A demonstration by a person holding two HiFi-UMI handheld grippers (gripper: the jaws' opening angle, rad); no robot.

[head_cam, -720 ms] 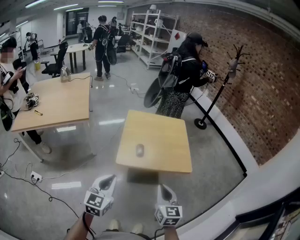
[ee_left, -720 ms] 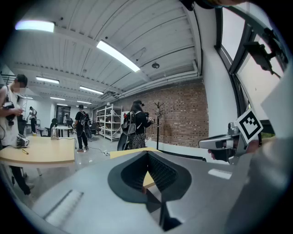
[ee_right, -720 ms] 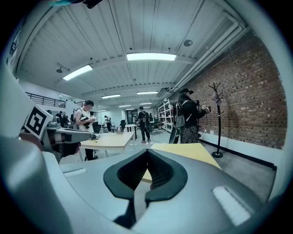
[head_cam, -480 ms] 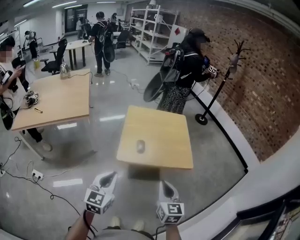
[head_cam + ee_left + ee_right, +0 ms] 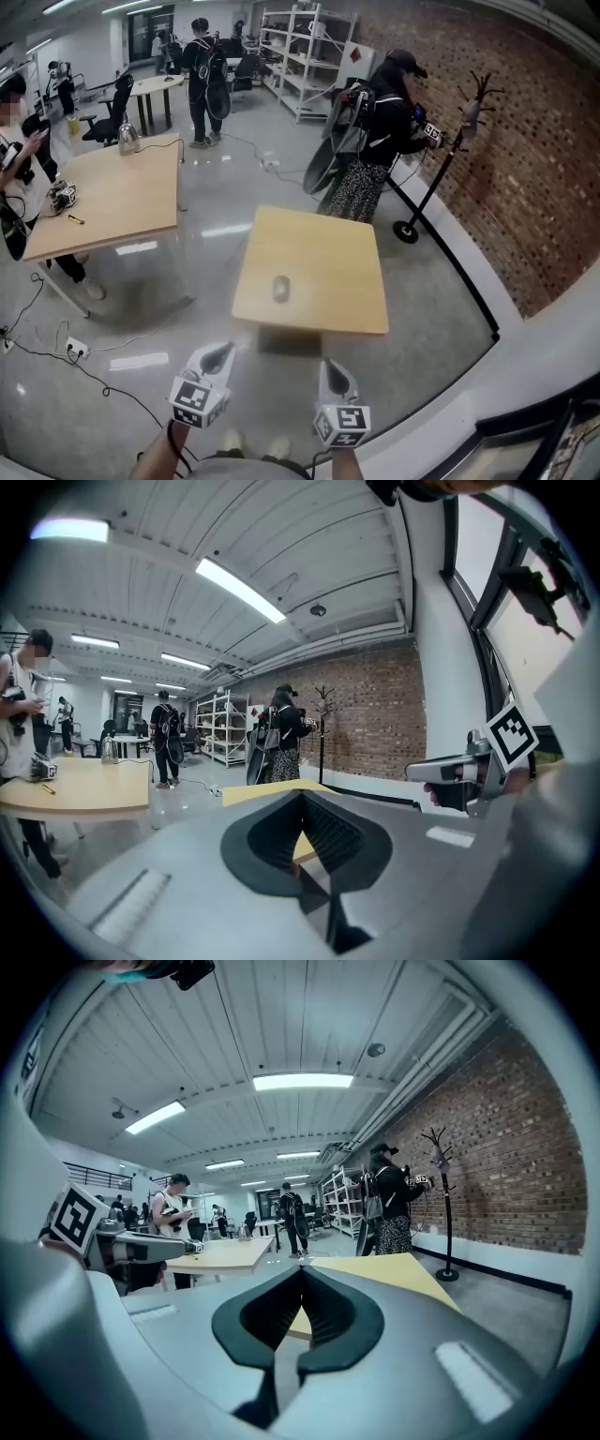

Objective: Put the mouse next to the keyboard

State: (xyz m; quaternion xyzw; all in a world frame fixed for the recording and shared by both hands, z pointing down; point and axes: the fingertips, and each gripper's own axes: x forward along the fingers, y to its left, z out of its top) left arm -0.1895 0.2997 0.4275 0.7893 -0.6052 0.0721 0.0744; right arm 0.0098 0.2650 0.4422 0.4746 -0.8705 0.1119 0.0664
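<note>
Table [image 5: 330, 267]: mouse [image 5: 280, 289] lies on top.
Left gripper [image 5: 220, 354]: jaws together, holding nothing.
Right gripper [image 5: 327, 371]: jaws together, holding nothing.

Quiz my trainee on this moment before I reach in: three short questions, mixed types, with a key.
1. True or false: the left gripper holds the mouse.
2. Where does the mouse lie? A) on the small table ahead of both grippers; B) on the floor; C) on the large table at the left.
3. In a few words: how do the jaws of the right gripper stand?

Key:
1. False. The mouse lies on the small table, apart from both grippers.
2. A.
3. Shut, with nothing between them.
</note>
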